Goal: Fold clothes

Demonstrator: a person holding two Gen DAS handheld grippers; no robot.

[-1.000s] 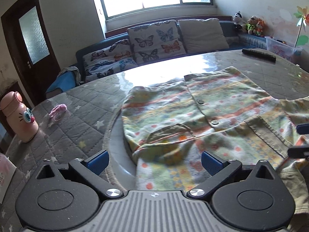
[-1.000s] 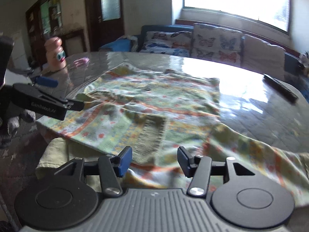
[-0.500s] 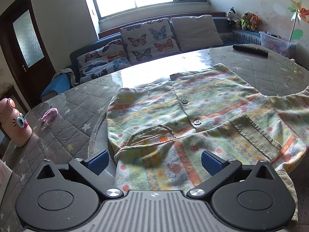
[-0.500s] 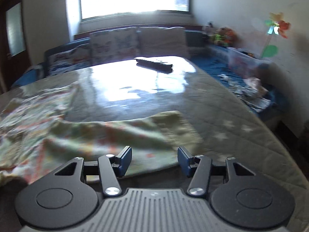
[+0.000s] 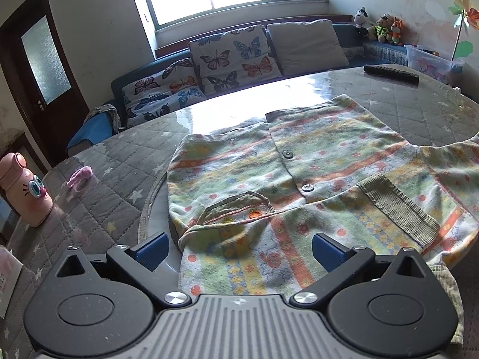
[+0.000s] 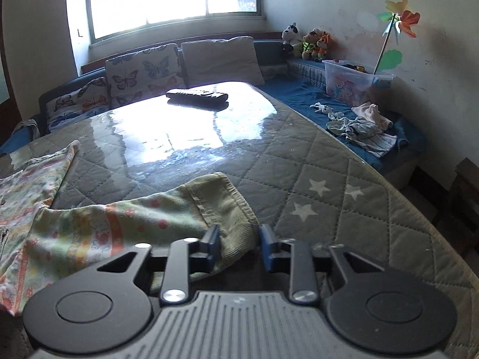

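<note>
A child's patterned button-up shirt (image 5: 299, 179) lies flat on the quilted table, one sleeve folded across its lower front with the green ribbed cuff (image 5: 395, 206) on top. My left gripper (image 5: 239, 251) is open wide and empty, hovering over the shirt's near hem. In the right wrist view the other sleeve (image 6: 119, 221) stretches out to the right, ending in a green cuff (image 6: 227, 206). My right gripper (image 6: 238, 239) is open, its fingers either side of that cuff's end, not closed on it.
A black remote (image 6: 197, 95) lies at the table's far side. A pink bottle (image 5: 24, 191) and a small pink item (image 5: 79, 176) sit left of the shirt. A sofa with cushions (image 5: 233, 56) lies behind. The table edge (image 6: 419, 209) curves on the right.
My right gripper swung from the shirt's body out to the right sleeve and now straddles its cuff. My left gripper drew back slightly; the shirt has not moved.
</note>
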